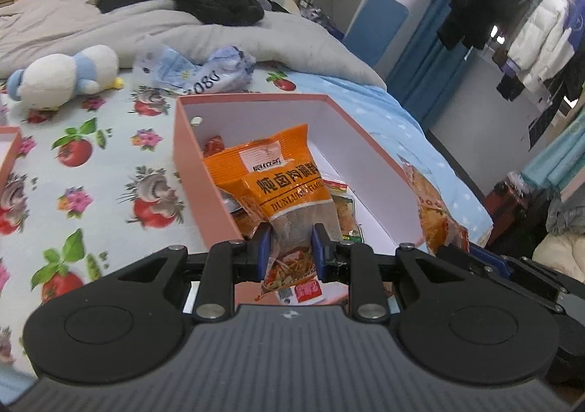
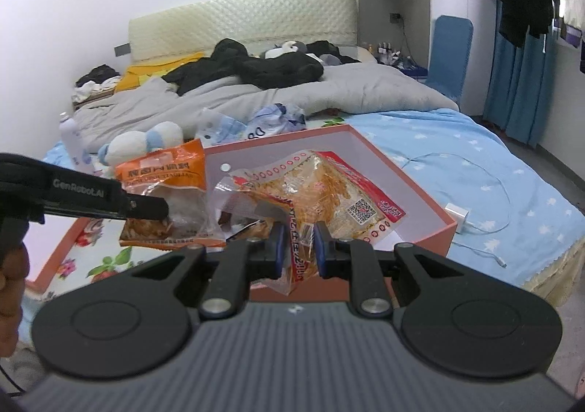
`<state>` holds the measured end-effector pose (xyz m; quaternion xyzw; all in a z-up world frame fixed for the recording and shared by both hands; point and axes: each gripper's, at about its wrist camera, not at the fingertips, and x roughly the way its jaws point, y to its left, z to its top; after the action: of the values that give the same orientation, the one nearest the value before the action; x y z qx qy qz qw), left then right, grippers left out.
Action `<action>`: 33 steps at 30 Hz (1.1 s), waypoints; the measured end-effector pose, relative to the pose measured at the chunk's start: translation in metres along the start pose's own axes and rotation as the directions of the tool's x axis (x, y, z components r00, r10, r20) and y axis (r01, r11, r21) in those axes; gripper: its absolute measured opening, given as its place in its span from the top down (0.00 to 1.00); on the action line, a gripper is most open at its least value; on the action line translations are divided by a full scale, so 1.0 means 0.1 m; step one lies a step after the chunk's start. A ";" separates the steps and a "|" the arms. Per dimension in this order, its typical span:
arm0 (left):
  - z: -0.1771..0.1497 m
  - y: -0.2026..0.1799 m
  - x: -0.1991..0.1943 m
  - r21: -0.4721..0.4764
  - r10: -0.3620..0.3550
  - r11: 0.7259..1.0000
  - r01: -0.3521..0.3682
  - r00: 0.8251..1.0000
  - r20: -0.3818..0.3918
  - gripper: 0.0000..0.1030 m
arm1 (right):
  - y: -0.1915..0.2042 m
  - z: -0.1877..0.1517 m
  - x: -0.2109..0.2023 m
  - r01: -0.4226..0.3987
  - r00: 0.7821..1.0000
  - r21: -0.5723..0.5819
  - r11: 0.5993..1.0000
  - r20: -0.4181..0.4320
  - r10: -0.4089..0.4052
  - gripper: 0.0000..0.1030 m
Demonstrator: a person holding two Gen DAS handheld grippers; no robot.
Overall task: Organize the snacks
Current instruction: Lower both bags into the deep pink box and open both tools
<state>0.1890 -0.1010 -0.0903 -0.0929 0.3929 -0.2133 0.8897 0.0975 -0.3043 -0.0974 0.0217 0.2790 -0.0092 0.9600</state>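
My left gripper (image 1: pixel 290 247) is shut on an orange seasoning packet (image 1: pixel 281 178) and holds it over the near end of an open pink box (image 1: pixel 190 156) on the bed. Several small snack packets (image 1: pixel 343 210) lie inside the box. My right gripper (image 2: pixel 299 247) is shut on a clear red-and-white snack bag (image 2: pixel 329 192) and holds it above the same pink box (image 2: pixel 420 188). The left gripper's finger (image 2: pixel 146 209) and the orange packet (image 2: pixel 164 170) show at the left of the right wrist view. The right-hand bag (image 1: pixel 431 207) shows at the box's right wall in the left wrist view.
The bed has a fruit-print sheet (image 1: pixel 91 174) and a grey duvet (image 1: pixel 219 27) with black clothes (image 2: pixel 256 68). A plush toy (image 1: pixel 62 75) and crumpled plastic bags (image 1: pixel 197 71) lie beyond the box. A second pink lid (image 1: pixel 7 156) lies left. A white charger and cable (image 2: pixel 460 214) lie right.
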 end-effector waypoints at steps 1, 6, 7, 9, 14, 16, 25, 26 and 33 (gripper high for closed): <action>0.04 0.00 0.08 0.004 -0.002 1.000 0.002 1.000 -0.009 0.73 | -0.03 0.02 0.07 0.002 1.000 0.001 1.000 -0.008 -0.002 0.81; 0.30 -0.03 0.45 0.022 -0.011 1.000 0.012 0.999 -0.043 0.73 | -0.12 0.12 0.38 0.006 0.999 0.013 1.000 -0.041 -0.006 0.80; 0.36 -0.03 0.53 0.030 -0.015 0.999 0.016 0.999 -0.051 0.73 | -0.13 0.15 0.45 0.008 0.999 0.011 1.000 -0.045 -0.007 0.80; 0.47 -0.03 0.68 0.039 -0.019 0.999 0.022 0.998 -0.060 0.73 | -0.16 0.22 0.60 0.012 0.999 0.006 1.000 -0.047 -0.012 0.80; 0.70 0.01 1.08 0.052 -0.028 0.998 0.033 0.995 -0.091 0.73 | -0.25 0.32 0.96 0.006 0.998 0.020 1.000 -0.062 -0.005 0.79; 0.77 0.05 1.24 0.054 -0.026 0.998 0.032 0.994 -0.105 0.73 | -0.26 0.34 1.09 0.007 0.998 0.016 1.000 -0.070 -0.006 0.79; 0.91 0.27 1.68 0.036 -0.007 0.999 0.012 0.990 -0.141 0.73 | -0.30 0.33 1.60 -0.014 0.990 0.026 1.000 -0.141 0.018 0.78; 0.91 0.29 1.69 0.032 -0.005 0.999 0.009 0.990 -0.138 0.73 | -0.31 0.33 1.63 -0.011 0.989 0.030 1.000 -0.147 0.015 0.78; 0.95 0.34 1.57 0.064 0.051 0.997 -0.043 0.991 -0.121 0.50 | -0.36 0.36 1.63 0.023 0.988 0.108 0.994 -0.157 -0.006 0.48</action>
<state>0.3635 -0.1420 -0.1406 -0.0429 0.4421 -0.2096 0.8711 0.2532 -0.3429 -0.1560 0.0730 0.3528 -0.0299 0.9324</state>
